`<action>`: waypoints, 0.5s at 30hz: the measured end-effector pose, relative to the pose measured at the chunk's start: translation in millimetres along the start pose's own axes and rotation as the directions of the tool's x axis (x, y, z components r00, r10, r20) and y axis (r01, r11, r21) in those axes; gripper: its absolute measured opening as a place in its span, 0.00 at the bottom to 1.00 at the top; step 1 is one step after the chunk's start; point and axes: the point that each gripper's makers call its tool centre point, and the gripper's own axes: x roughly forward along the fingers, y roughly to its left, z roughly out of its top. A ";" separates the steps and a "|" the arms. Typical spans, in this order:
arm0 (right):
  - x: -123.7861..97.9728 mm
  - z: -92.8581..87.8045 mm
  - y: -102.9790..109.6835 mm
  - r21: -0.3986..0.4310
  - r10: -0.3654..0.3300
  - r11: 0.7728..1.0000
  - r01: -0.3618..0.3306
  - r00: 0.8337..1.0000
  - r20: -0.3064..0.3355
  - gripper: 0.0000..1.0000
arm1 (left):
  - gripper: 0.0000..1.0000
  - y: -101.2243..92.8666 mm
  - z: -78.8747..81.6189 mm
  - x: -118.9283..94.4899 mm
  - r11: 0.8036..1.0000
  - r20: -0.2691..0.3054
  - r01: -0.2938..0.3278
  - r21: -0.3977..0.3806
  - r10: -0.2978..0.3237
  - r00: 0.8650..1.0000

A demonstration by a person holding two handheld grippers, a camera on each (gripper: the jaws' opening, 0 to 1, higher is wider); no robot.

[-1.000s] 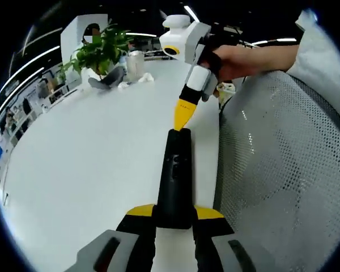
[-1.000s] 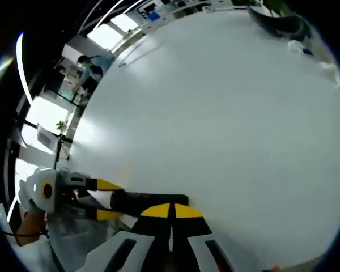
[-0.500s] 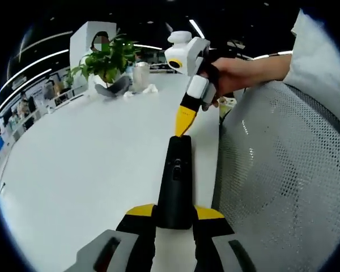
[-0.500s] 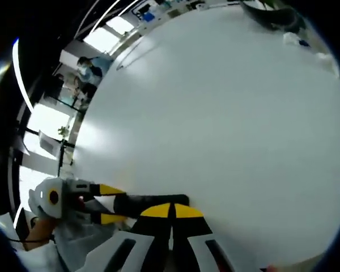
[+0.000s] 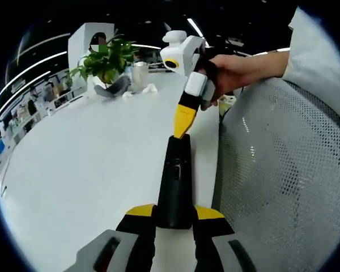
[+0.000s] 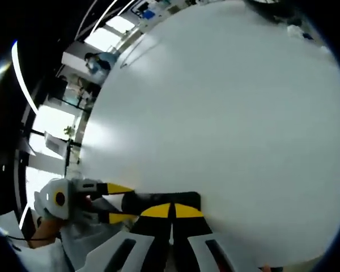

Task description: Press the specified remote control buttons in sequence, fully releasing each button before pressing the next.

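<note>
Black remote control [image 5: 175, 181] at lower centre of the left gripper view, clamped between left tongs [image 5: 174, 218] over white bench [image 5: 85, 164]. Right tongs [image 5: 182, 120] pinched together, tip touching remote's far end. No legible writing on remote.

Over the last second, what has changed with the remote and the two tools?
Little. The right tool stays shut, its tip at the far end of the remote, barely shifting. The left tool keeps its grip on the near end. The remote stays on the white table.
</note>
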 end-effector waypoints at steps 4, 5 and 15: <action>-0.5 0.9 0.5 -0.012 0.003 1.000 -0.003 1.000 0.003 0.00 | 0.24 -0.1 -0.2 -0.1 1.000 0.002 0.001 -0.002 -0.001 1.000; -0.3 0.7 0.6 -0.015 0.001 1.000 -0.001 1.000 0.003 0.00 | 0.24 -0.1 -0.2 -0.1 1.000 0.002 0.001 -0.003 -0.001 1.000; -0.9 1.1 -0.1 -0.038 -0.016 0.999 0.016 1.000 0.007 0.00 | 0.24 0.0 0.6 0.0 1.000 0.005 0.004 -0.025 -0.003 1.000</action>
